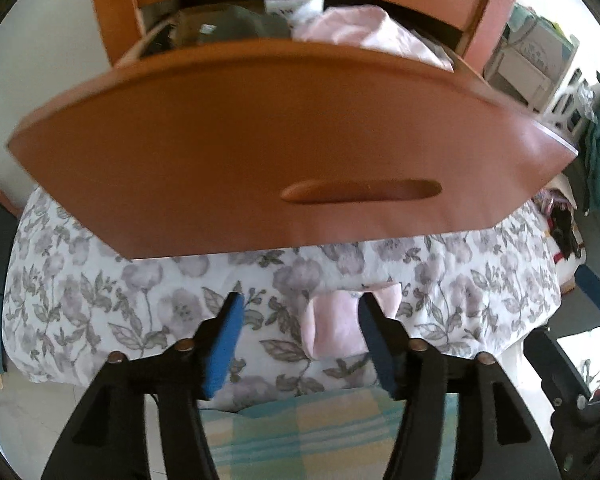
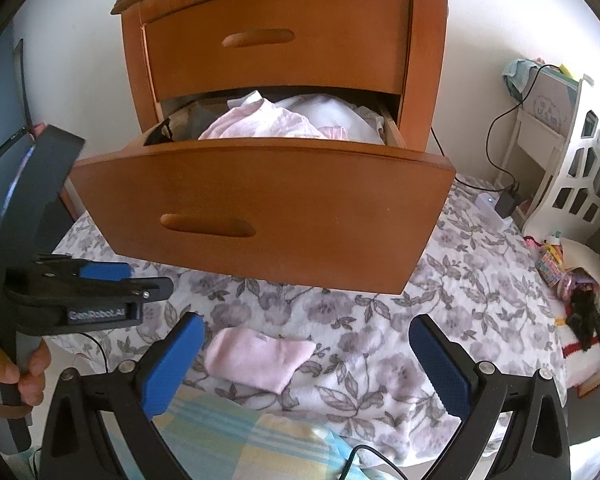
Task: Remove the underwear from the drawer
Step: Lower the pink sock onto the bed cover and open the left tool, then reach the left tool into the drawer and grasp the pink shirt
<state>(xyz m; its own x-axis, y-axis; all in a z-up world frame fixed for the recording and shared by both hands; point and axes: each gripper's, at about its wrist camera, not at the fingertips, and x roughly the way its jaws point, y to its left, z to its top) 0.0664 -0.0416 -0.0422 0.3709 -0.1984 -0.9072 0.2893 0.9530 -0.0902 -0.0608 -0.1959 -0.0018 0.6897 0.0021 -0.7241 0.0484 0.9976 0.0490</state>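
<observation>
Wooden nightstand (image 2: 284,40) is being viewed from the bed, its lower drawer (image 2: 260,208) pulled well out over the flowered bedspread (image 2: 440,320); the upper drawer (image 2: 276,40) is shut.

Step in hand, as judged: a pink piece of underwear (image 2: 256,356) is being released onto the bedspread. It is lying flat below the drawer front, clear of the drawer.

Left gripper (image 1: 300,316) is being held over the bedspread with its jaws standing partly open. The pink piece is lying just beside the inner face of one blue pad (image 1: 374,336), partly hidden behind it; whether cloth and pad are touching cannot be told. No grip is being shown.

Right gripper (image 2: 304,364) is being held with jaws wide apart and empty, the pink piece lying on the bed beyond them.

To be done well: the left jaws should be lifted straight off so no fabric is being dragged, and the drawer front should be cleared before any reach back in.

Containers: the lower drawer is being kept full. Pink cloth (image 2: 260,124) is heaped in the middle, white cloth (image 2: 340,116) behind and beside it, something dark (image 1: 236,24) at the other side. Which pieces are underwear cannot be told.
</observation>
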